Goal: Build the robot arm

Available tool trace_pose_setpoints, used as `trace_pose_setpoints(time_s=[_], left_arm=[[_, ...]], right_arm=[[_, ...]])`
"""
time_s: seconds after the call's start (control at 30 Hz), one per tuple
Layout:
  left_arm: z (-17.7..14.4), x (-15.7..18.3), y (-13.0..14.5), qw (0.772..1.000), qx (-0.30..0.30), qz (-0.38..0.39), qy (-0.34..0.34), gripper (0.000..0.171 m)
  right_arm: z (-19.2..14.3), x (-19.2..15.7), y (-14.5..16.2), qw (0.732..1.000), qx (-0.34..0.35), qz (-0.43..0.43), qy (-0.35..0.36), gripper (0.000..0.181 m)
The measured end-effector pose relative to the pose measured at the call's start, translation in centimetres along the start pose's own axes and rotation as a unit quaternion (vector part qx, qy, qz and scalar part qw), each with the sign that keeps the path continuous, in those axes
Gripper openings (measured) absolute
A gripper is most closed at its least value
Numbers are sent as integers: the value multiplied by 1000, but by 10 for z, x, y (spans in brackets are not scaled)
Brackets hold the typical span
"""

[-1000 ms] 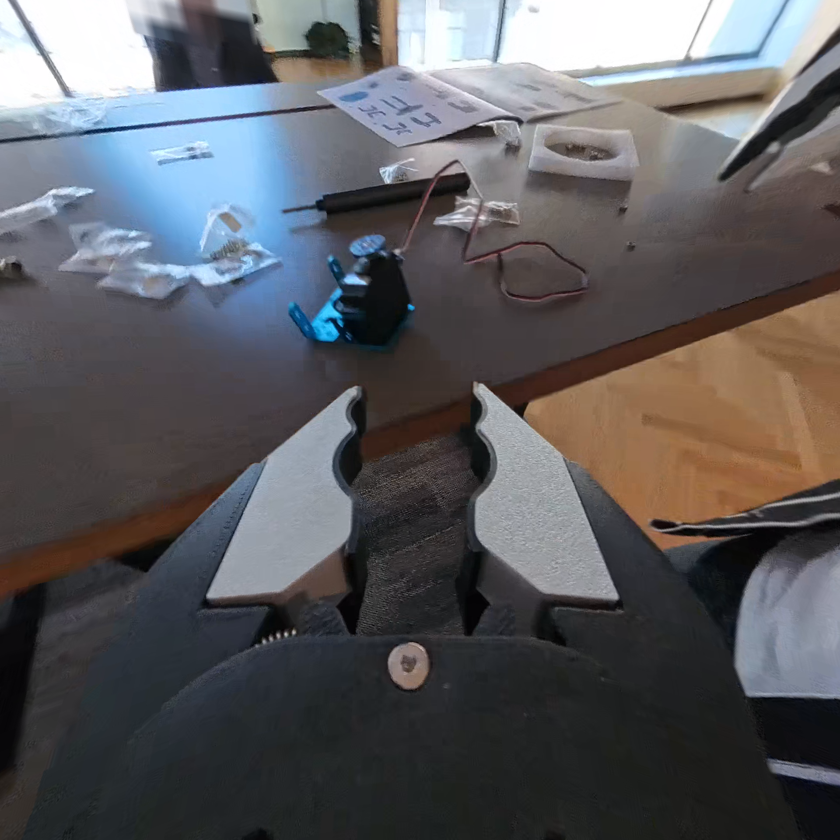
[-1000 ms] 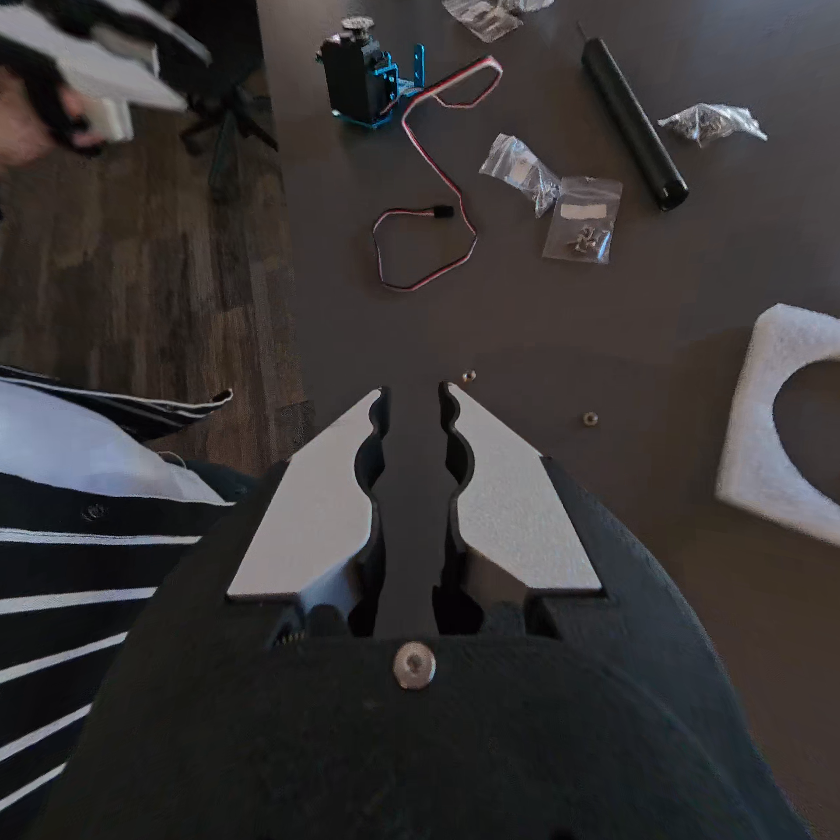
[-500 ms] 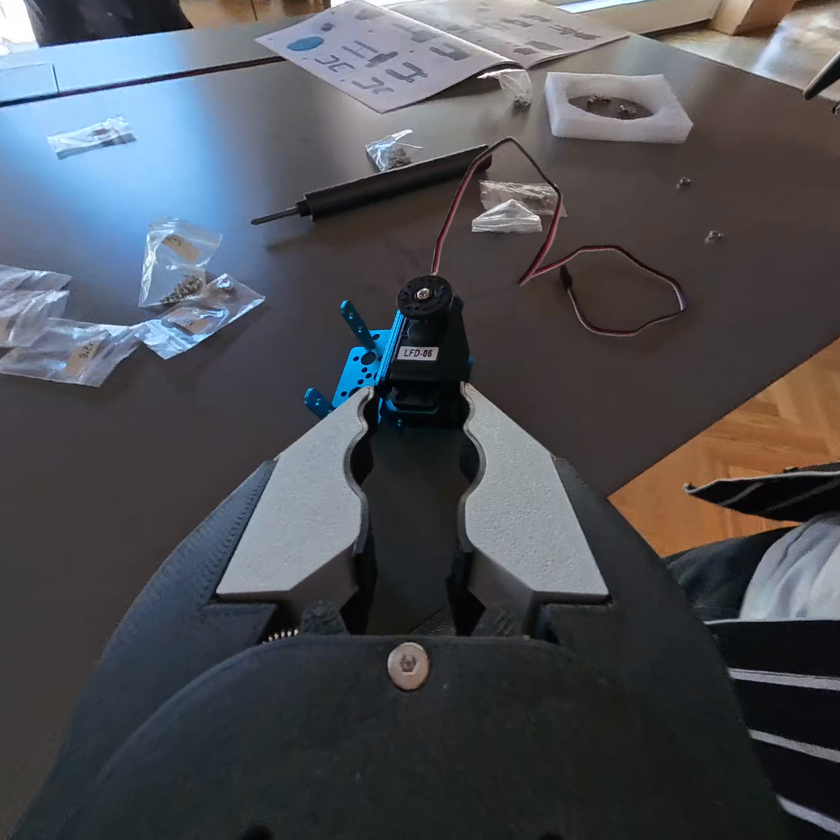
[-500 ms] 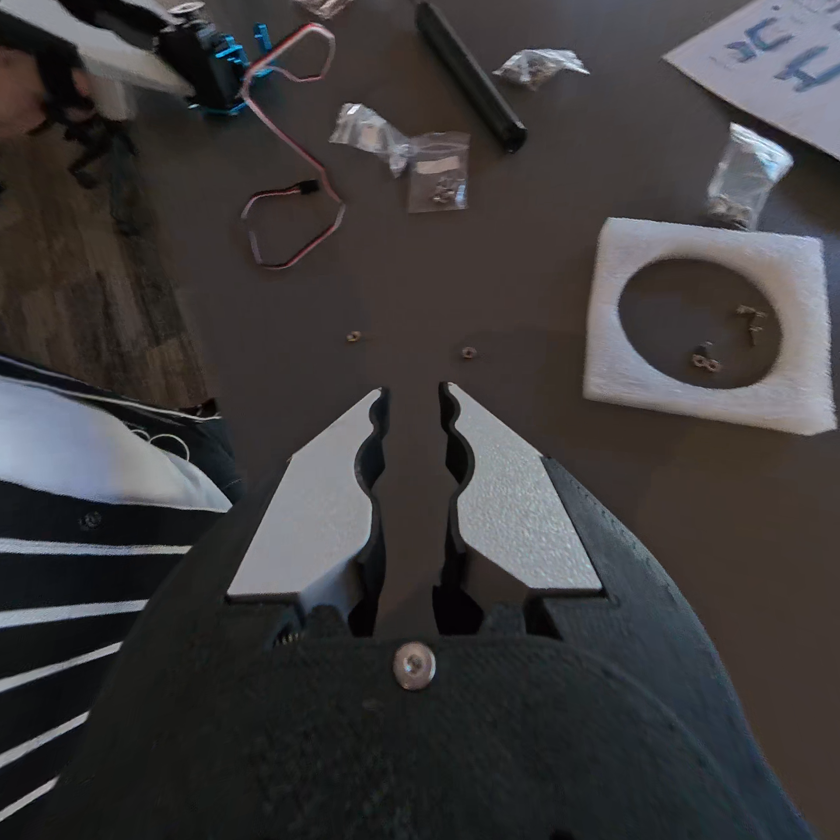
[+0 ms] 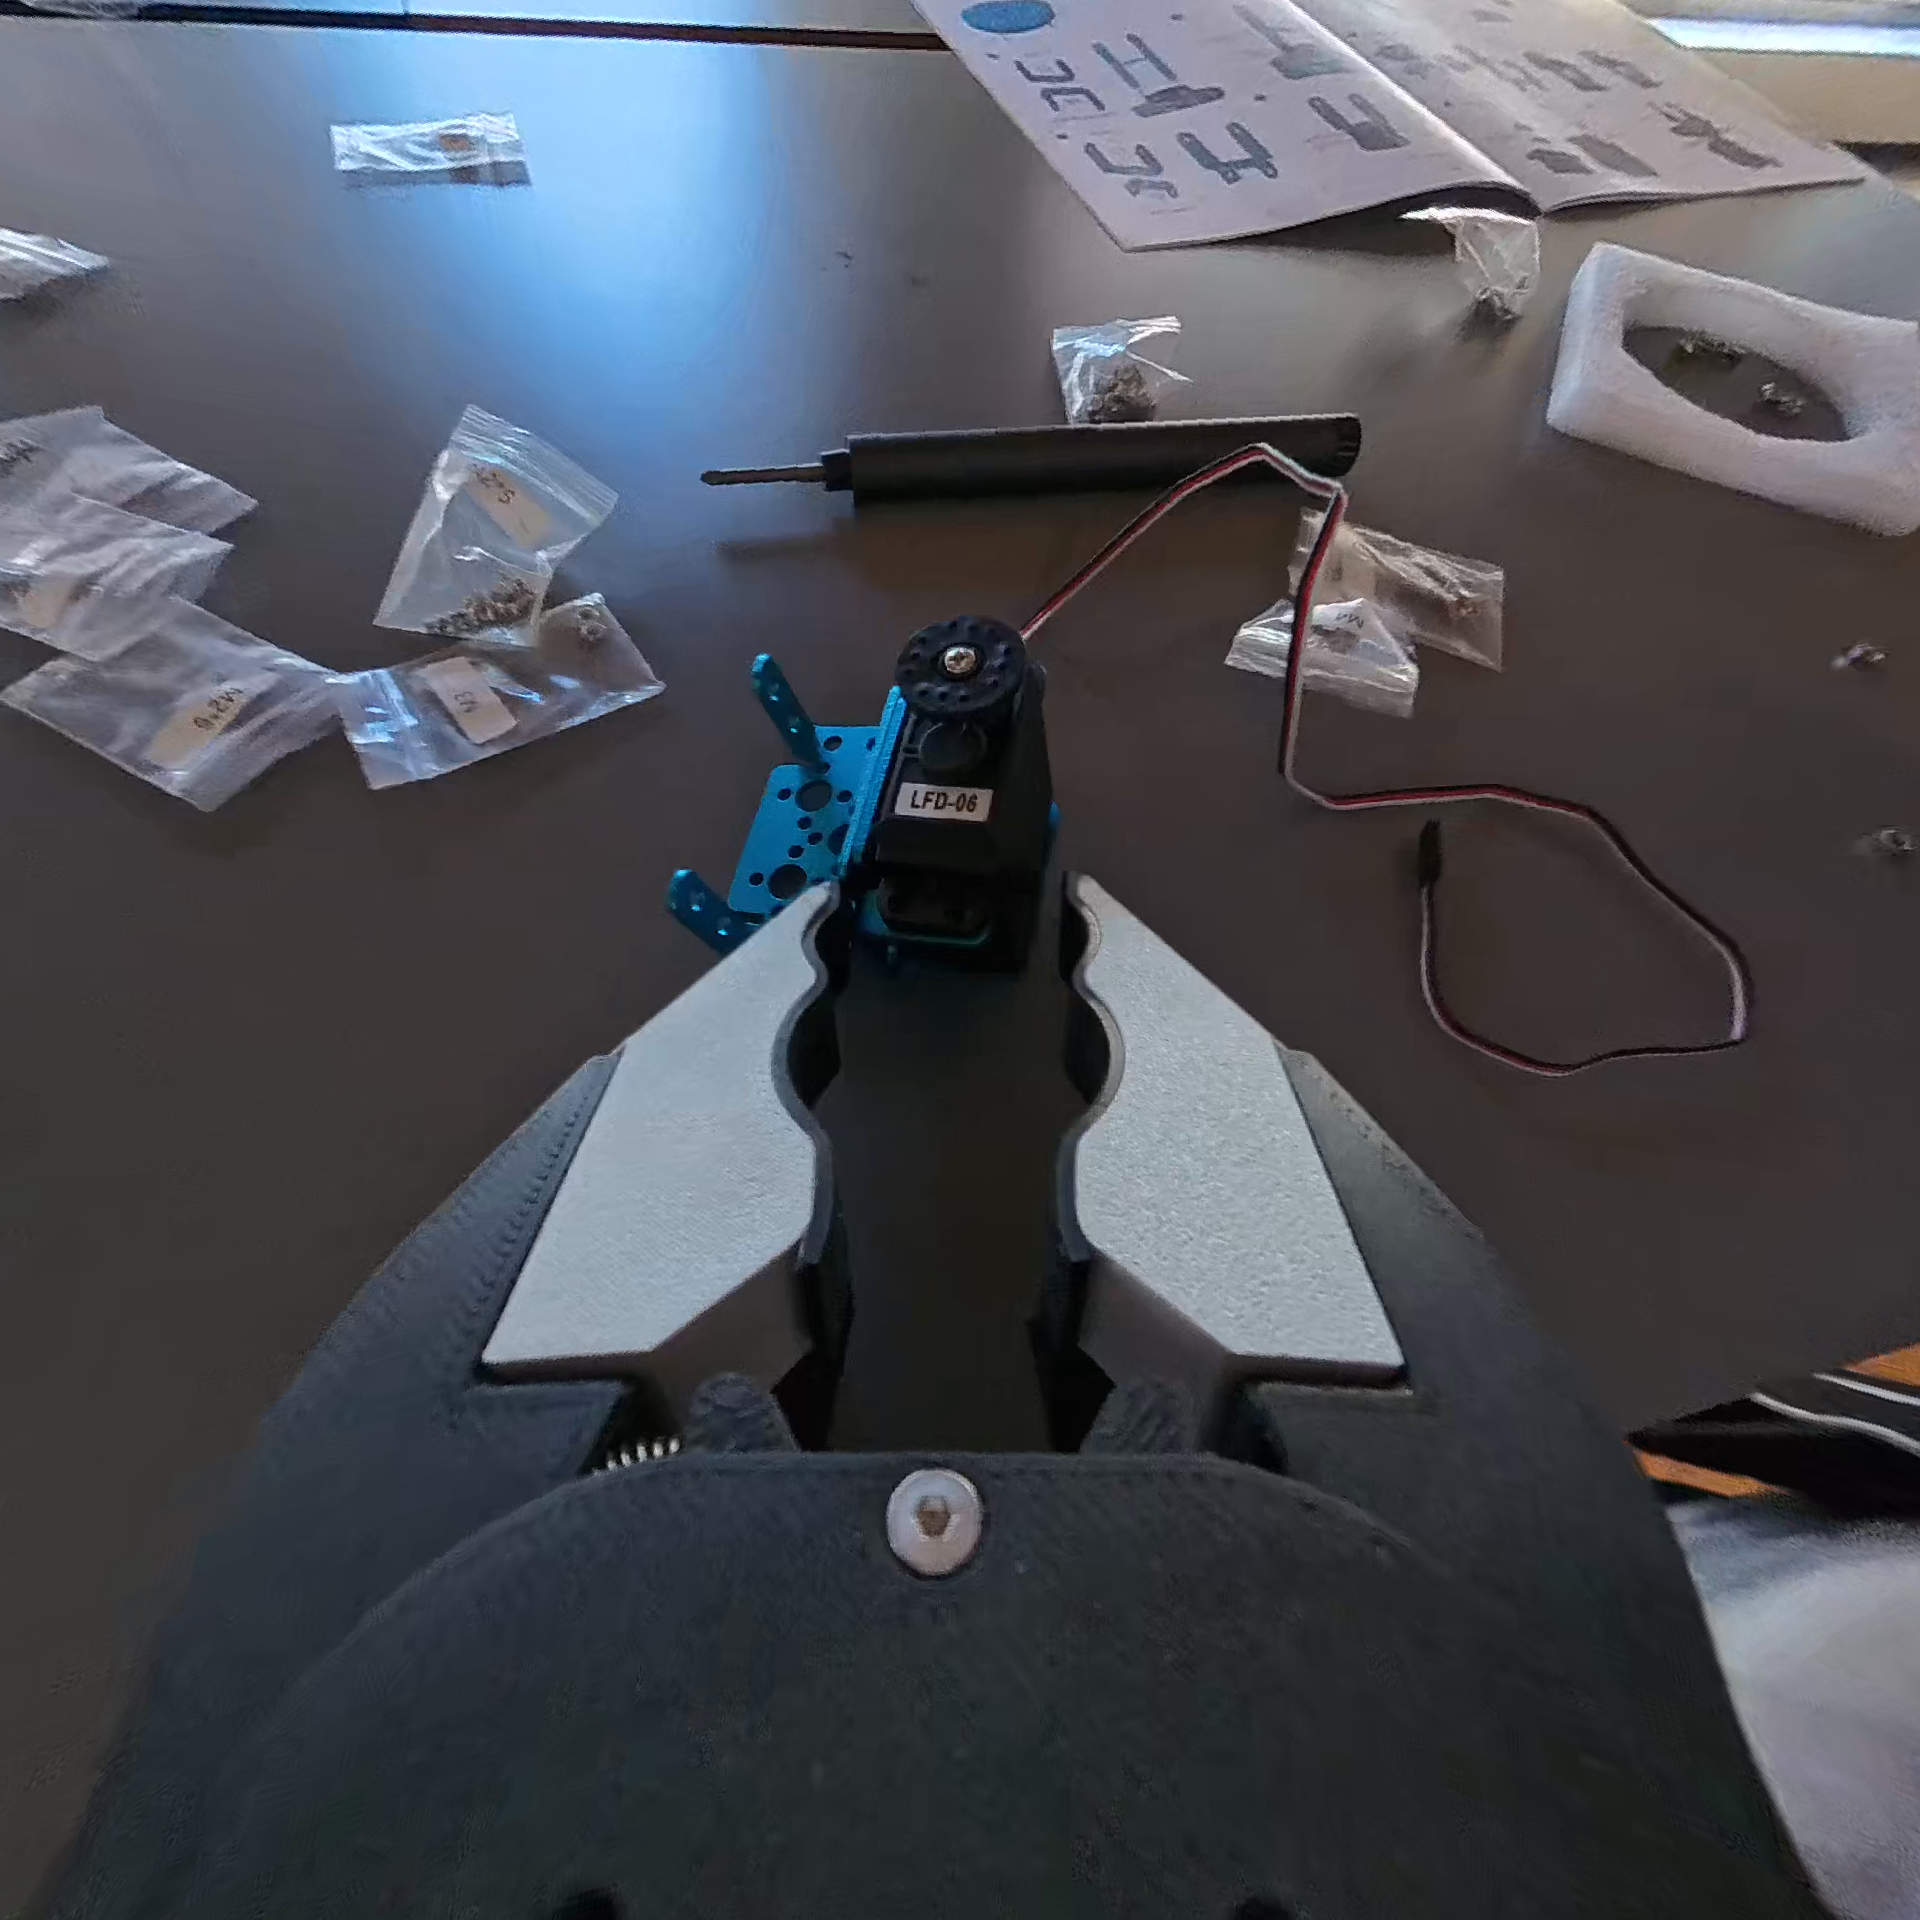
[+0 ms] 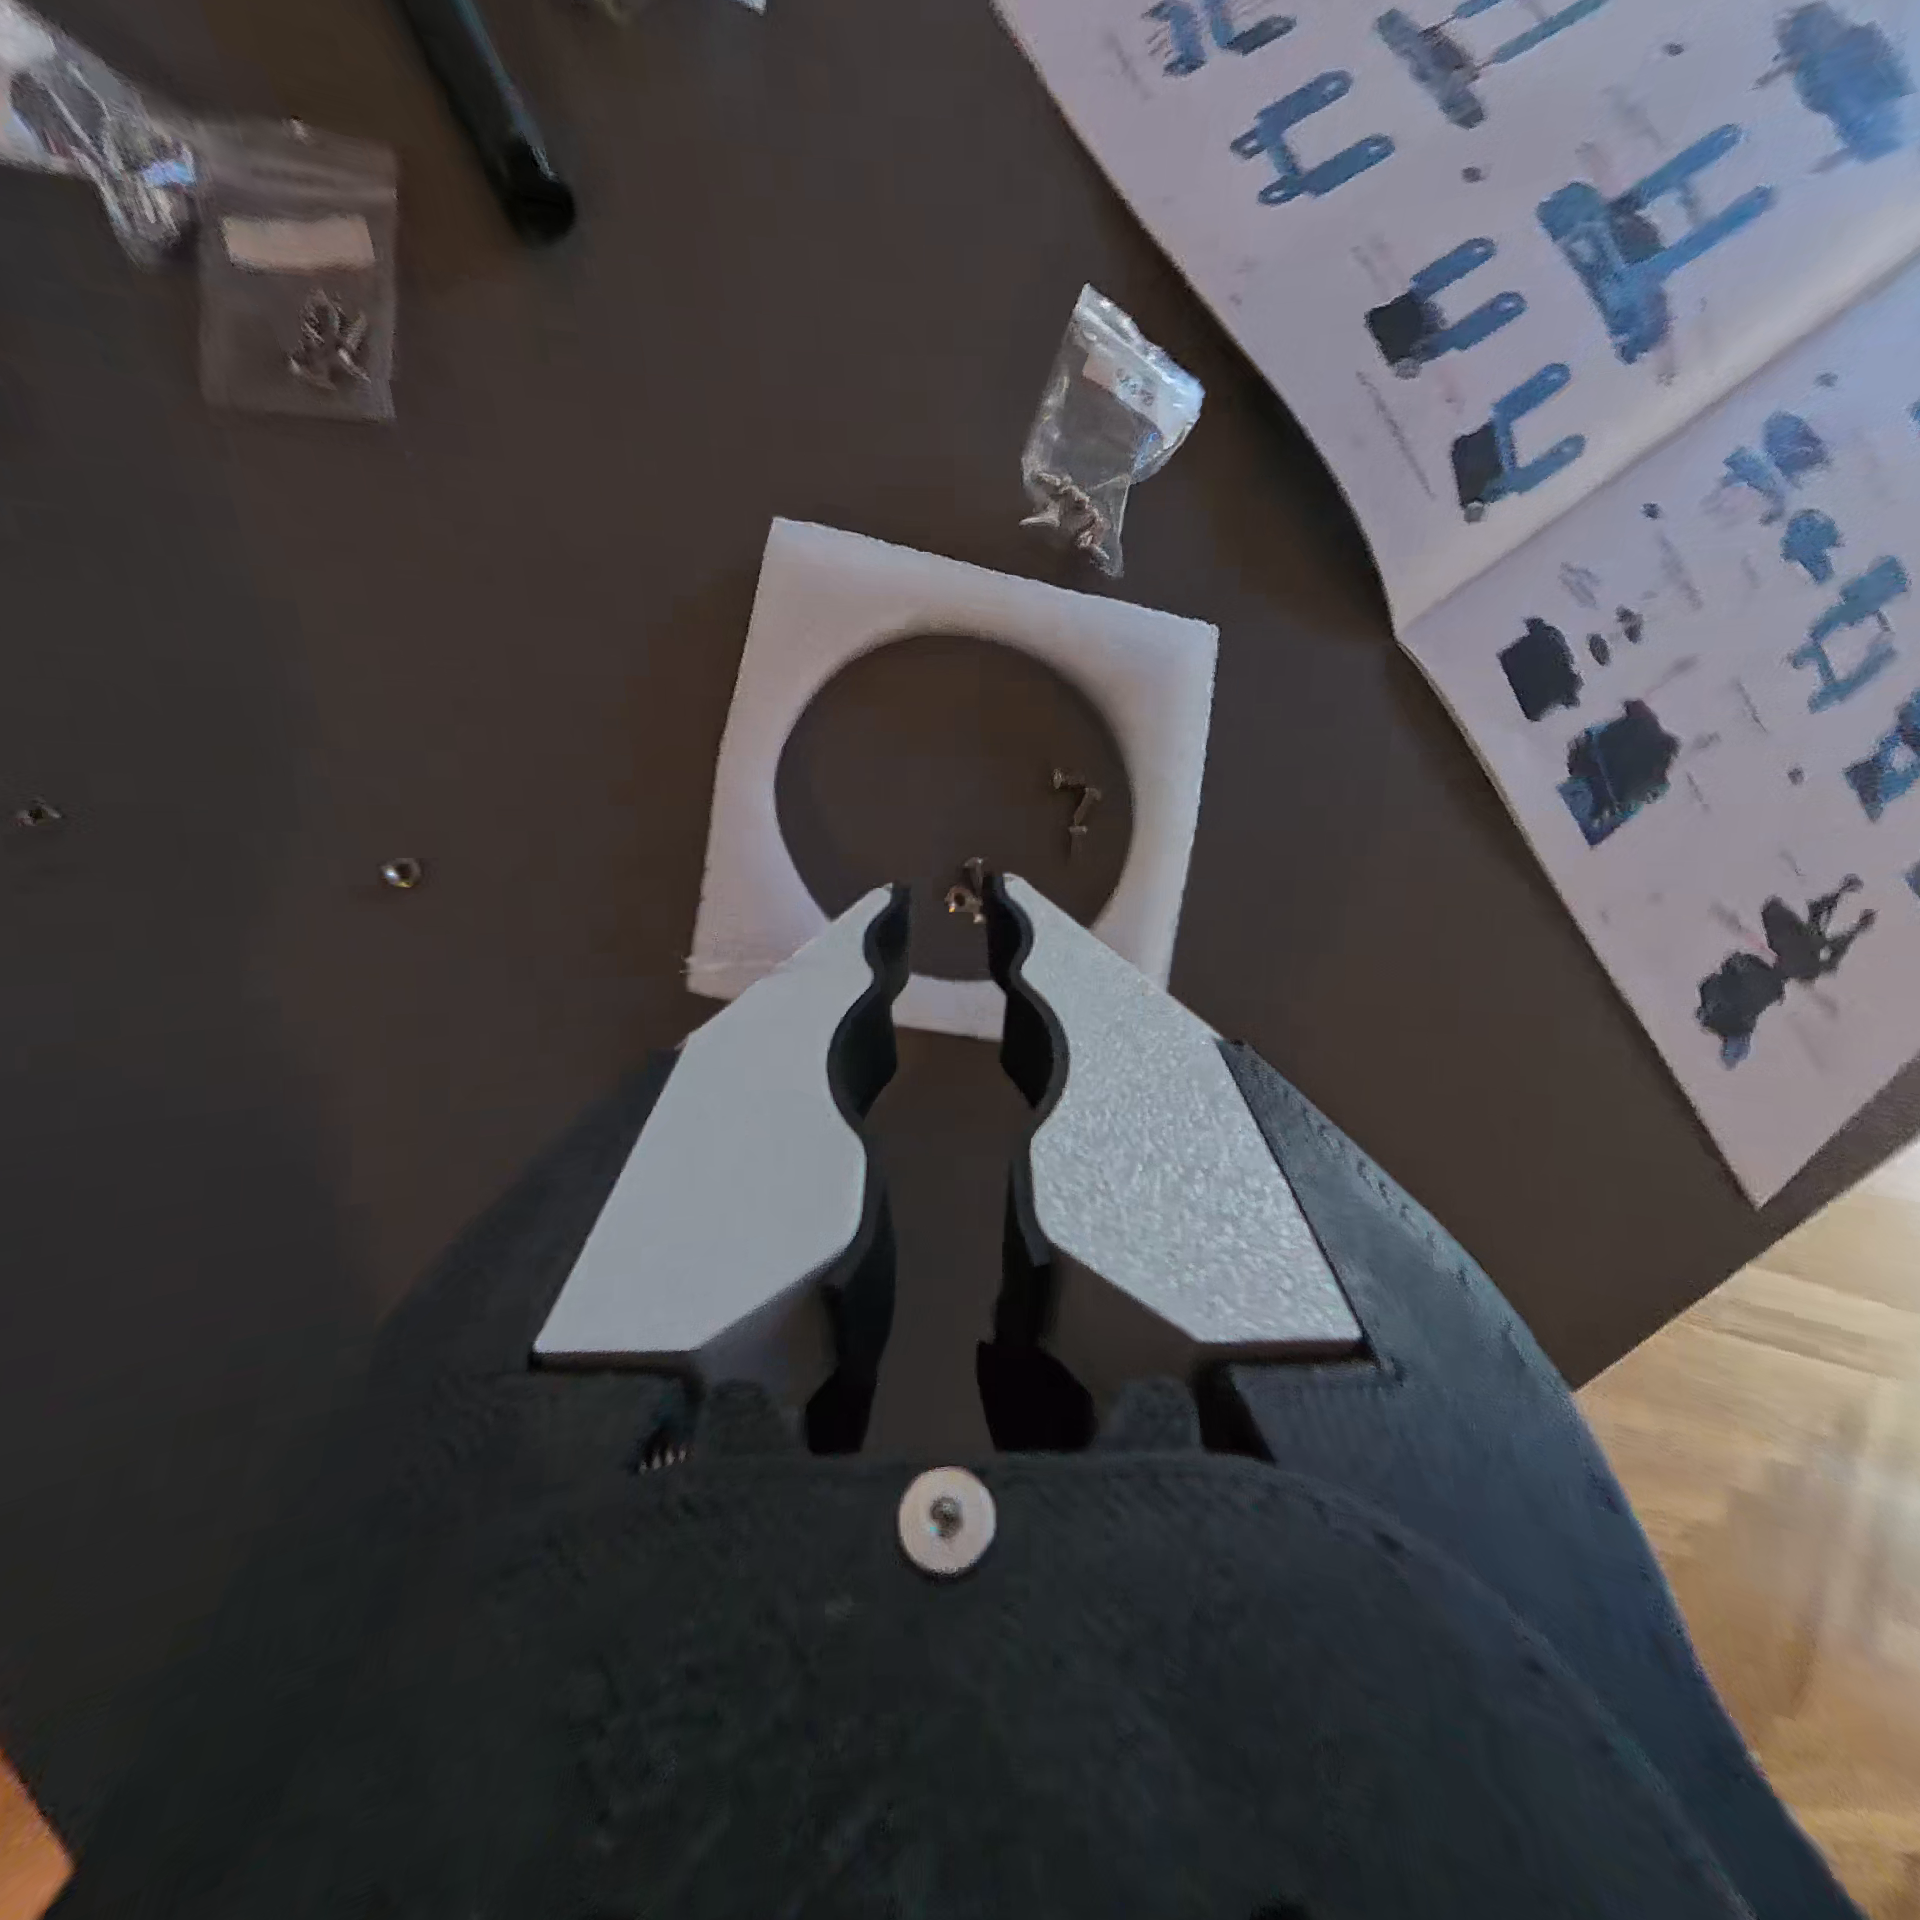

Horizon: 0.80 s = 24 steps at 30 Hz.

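In the left wrist view, a black servo point(image 5: 966, 810) with a round horn on top stands in a blue perforated bracket point(image 5: 795, 821) on the dark table. My left gripper point(image 5: 951, 909) is open, with its fingertips on either side of the servo's base and a small gap on the right. The servo's red, black and white wire point(image 5: 1558, 935) loops off to the right. In the right wrist view, my right gripper point(image 6: 951, 896) is narrowly open over a white foam square point(image 6: 935, 603) with a round hole. A small screw point(image 6: 966, 902) lies between its tips, close to the right fingertip.
More screws point(image 6: 1081, 810) lie inside the foam ring. A black screwdriver point(image 5: 1091, 457) lies behind the servo. Several small bags of hardware point(image 5: 488, 540) lie at the left, and two loose nuts point(image 6: 400, 873) on the table. An open booklet point(image 6: 1558, 416) lies at the far right, near the table edge. The left gripper's tips are roughly 35 centimeters from the right gripper's. From my right tips it is roughly 9 centimeters to the white foam square point(image 6: 935, 603); from my left, 30 centimeters.
My left gripper has moved forward from the table edge until its tips flank the servo. My right gripper has swung right and forward from the loose nuts to the foam square.
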State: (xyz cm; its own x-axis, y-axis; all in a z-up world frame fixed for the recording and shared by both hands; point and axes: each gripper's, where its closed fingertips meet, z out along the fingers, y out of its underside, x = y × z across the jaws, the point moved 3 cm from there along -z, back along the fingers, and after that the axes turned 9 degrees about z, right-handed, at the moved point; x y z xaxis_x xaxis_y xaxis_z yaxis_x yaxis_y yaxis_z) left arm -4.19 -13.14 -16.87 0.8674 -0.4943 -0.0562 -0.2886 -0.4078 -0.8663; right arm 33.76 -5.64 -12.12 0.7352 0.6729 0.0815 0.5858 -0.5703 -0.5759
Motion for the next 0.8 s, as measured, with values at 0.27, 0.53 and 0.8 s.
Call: trace_pose_setpoints(time_s=[0.27, 0.53, 0.8], left_arm=[[-17, 1, 7, 1000, 12, -25, -2, 43], [-42, -15, 21, 997, 21, -62, -51, 40], [-51, -17, 29, 994, 20, -69, -77, 39]], right_arm=[[37, 10, 1, 984, -148, -89, -42, 7], [51, 6, 11, 974, -184, -107, -72, 10], [51, 9, 12, 977, -168, -109, -78, 9]])
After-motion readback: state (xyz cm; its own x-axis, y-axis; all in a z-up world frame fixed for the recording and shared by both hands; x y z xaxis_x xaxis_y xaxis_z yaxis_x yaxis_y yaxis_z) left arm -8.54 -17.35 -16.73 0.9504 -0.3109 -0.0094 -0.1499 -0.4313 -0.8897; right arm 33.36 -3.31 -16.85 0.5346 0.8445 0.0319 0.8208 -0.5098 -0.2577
